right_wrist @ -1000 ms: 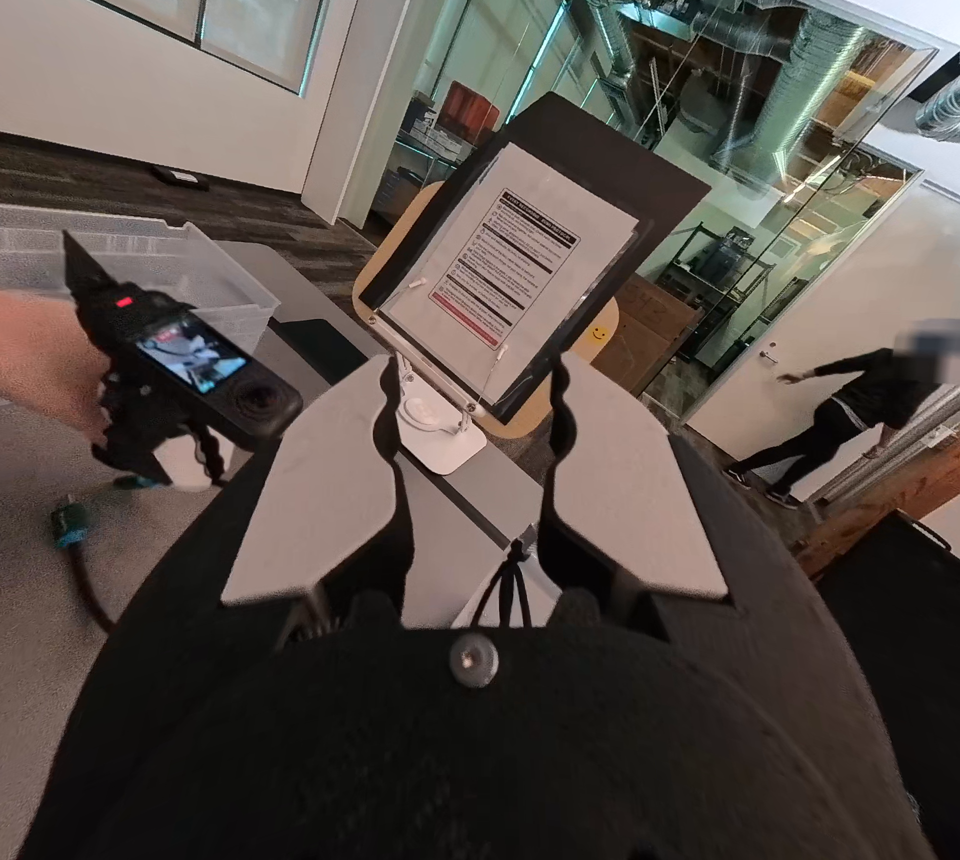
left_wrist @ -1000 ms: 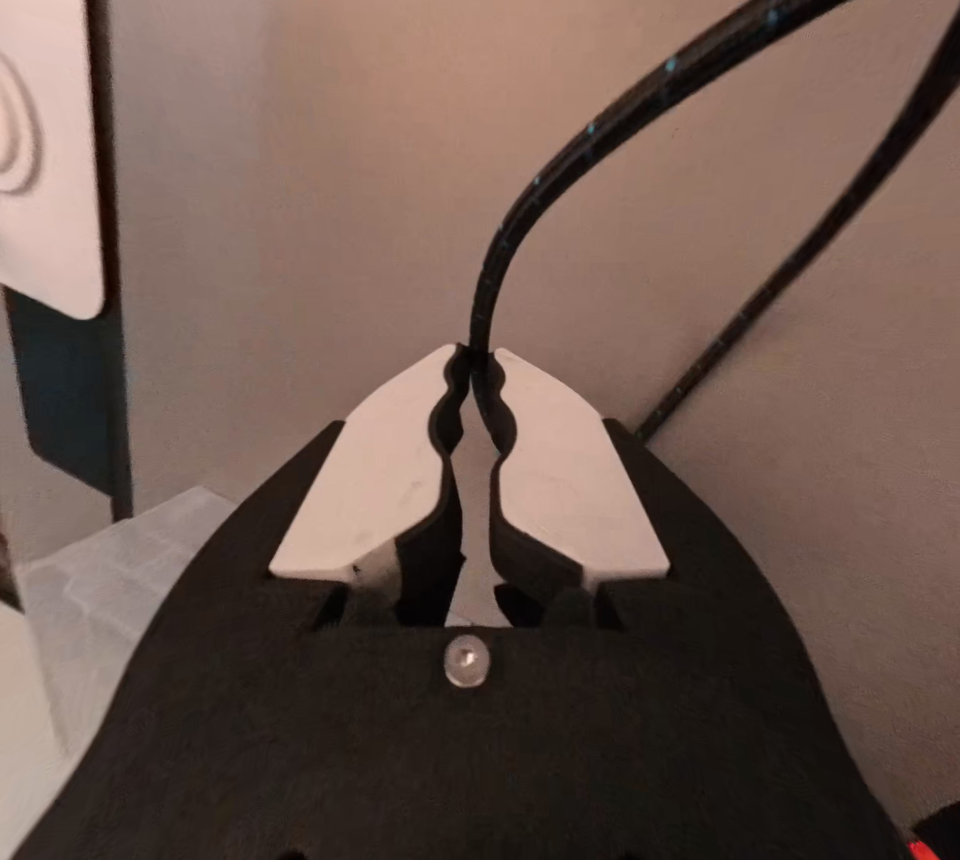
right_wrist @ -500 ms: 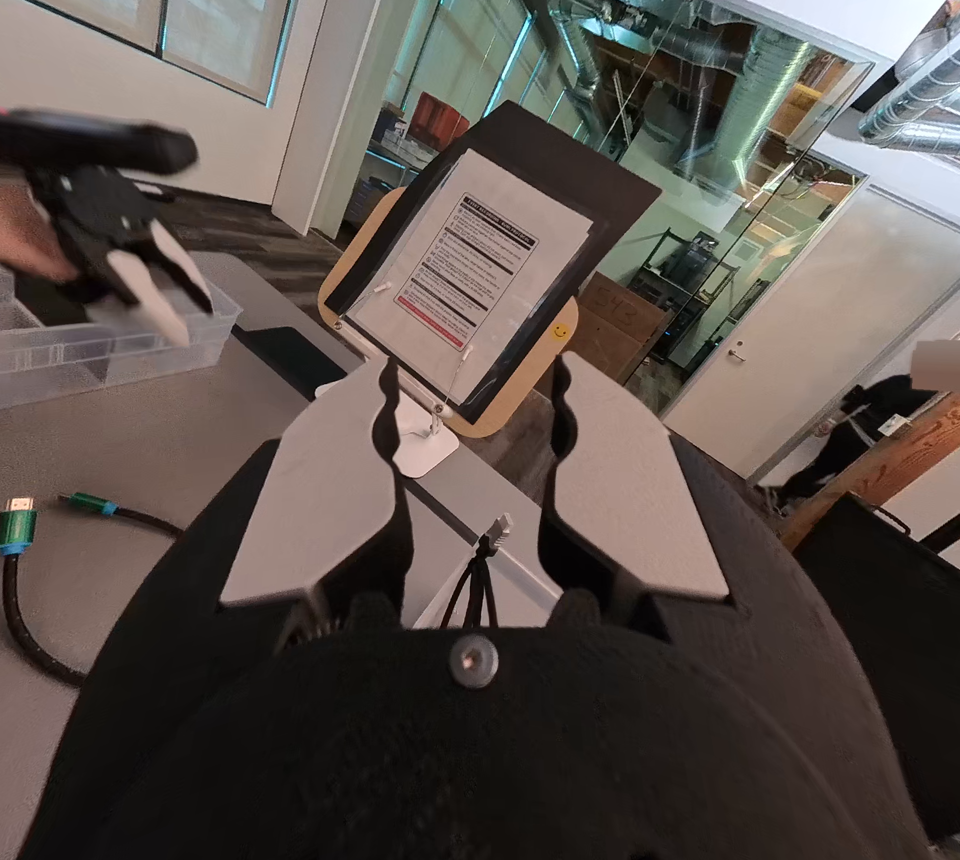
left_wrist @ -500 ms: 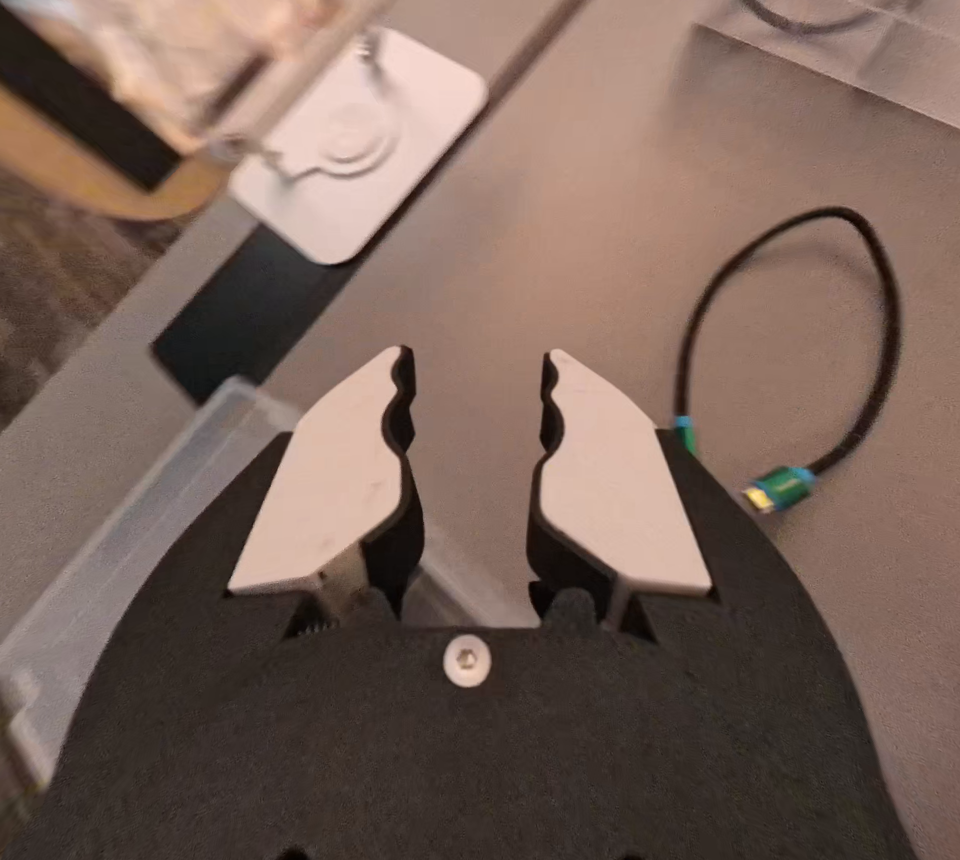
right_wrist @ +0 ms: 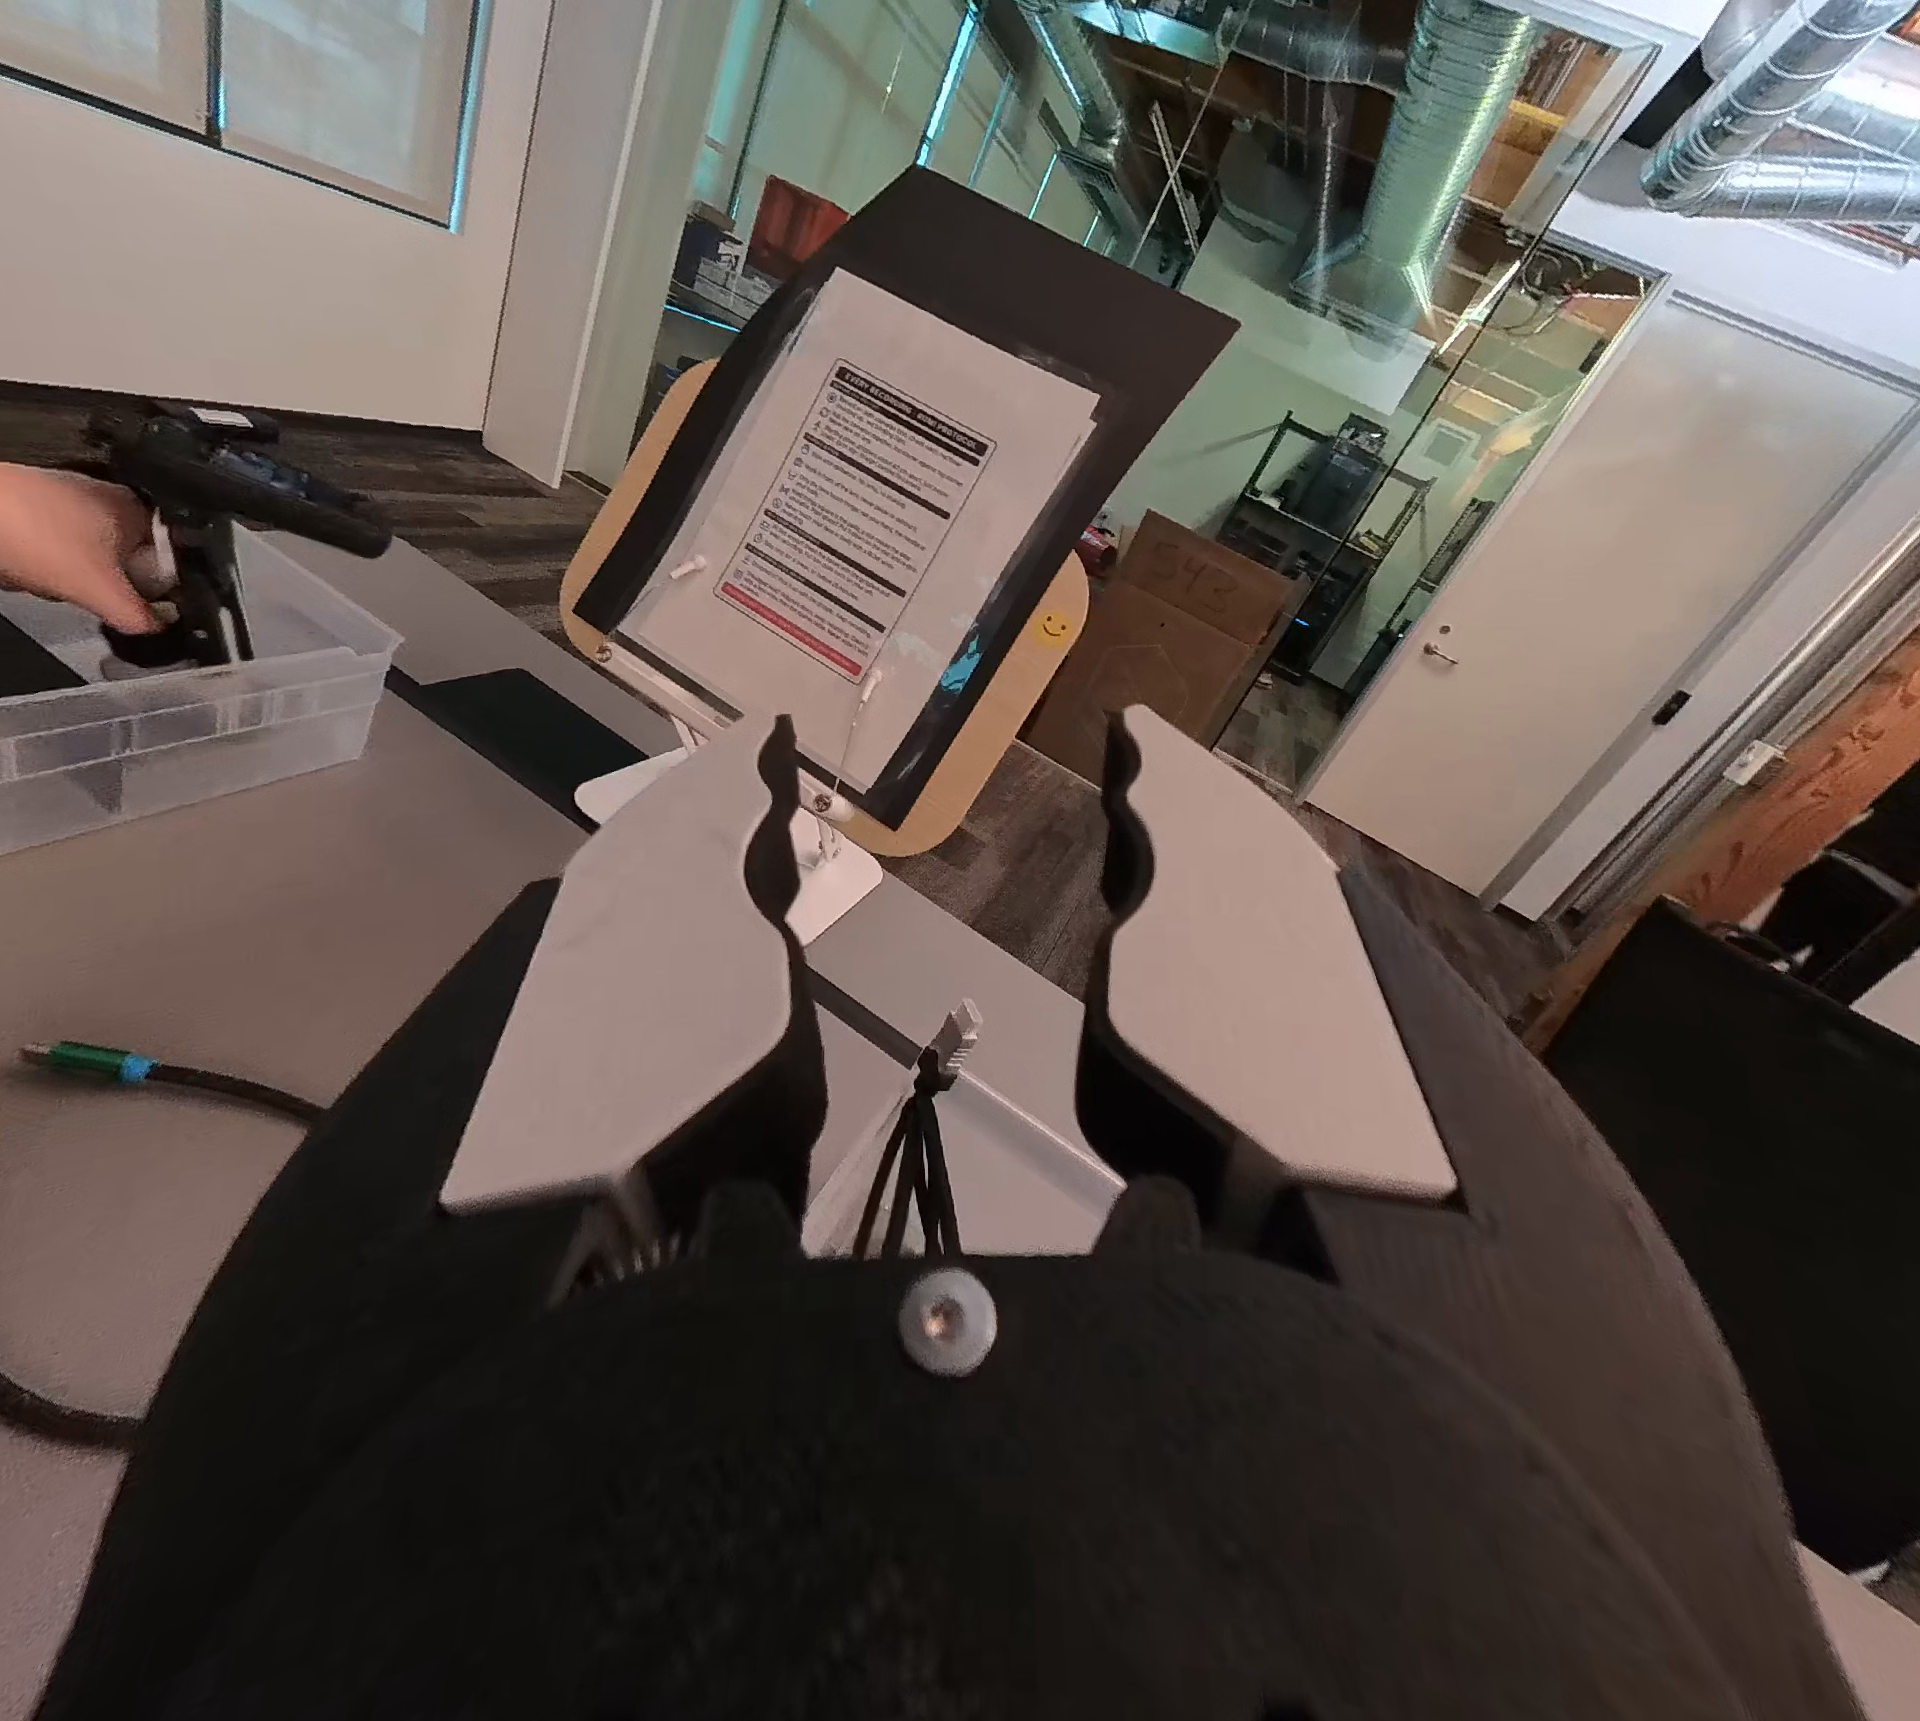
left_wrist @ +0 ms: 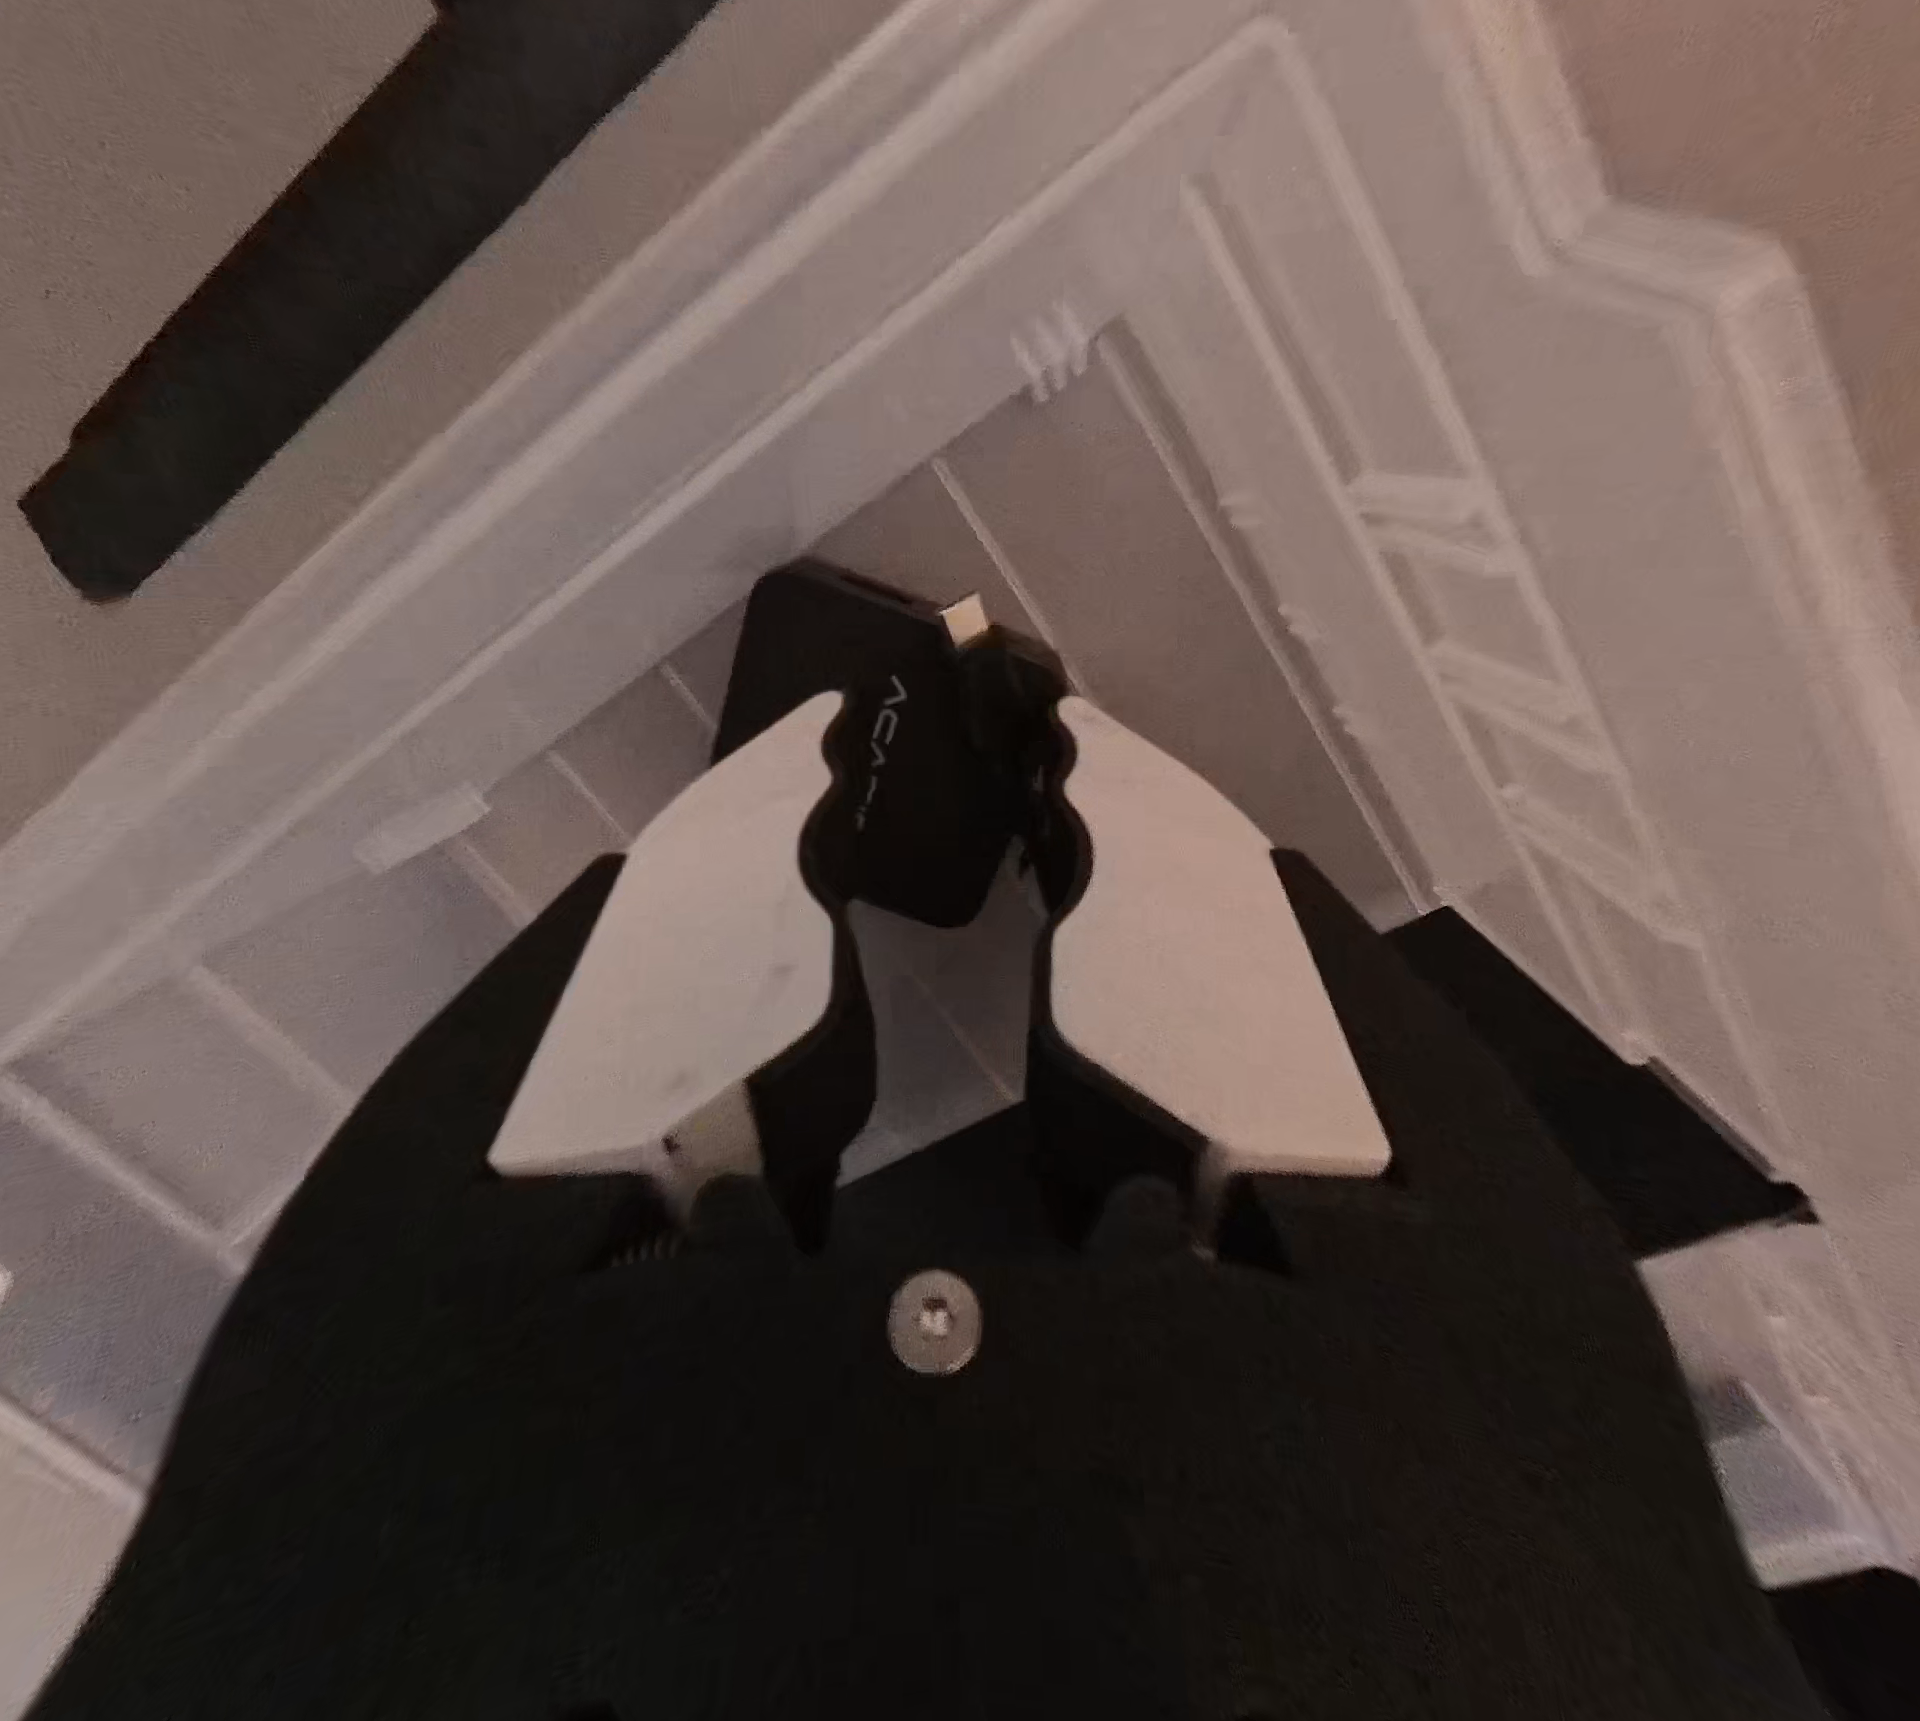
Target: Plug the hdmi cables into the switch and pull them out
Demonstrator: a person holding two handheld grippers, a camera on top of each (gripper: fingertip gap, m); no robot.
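My left gripper [left_wrist: 940, 736] reaches down into a clear plastic bin [left_wrist: 1039, 217] and is shut on a small black HDMI switch [left_wrist: 894, 778] with a silver plug at its top. In the right wrist view the left gripper [right_wrist: 187, 528] shows in a person's hand inside the bin [right_wrist: 208, 715]. A black braided HDMI cable with a green plug [right_wrist: 88, 1060] lies on the grey table [right_wrist: 260, 923] at the left. My right gripper [right_wrist: 948, 736] is open and empty, held above the table.
A tilted document stand [right_wrist: 862, 528] on a white base stands at the table's far edge. A white plug on black cords [right_wrist: 961, 1027] lies below my right gripper. A black strip [left_wrist: 312, 269] lies on the table beside the bin.
My left gripper let go of the braided cable, opened, swung over to the bin and closed on the black switch. The cable now lies on the table. The right gripper has barely moved.
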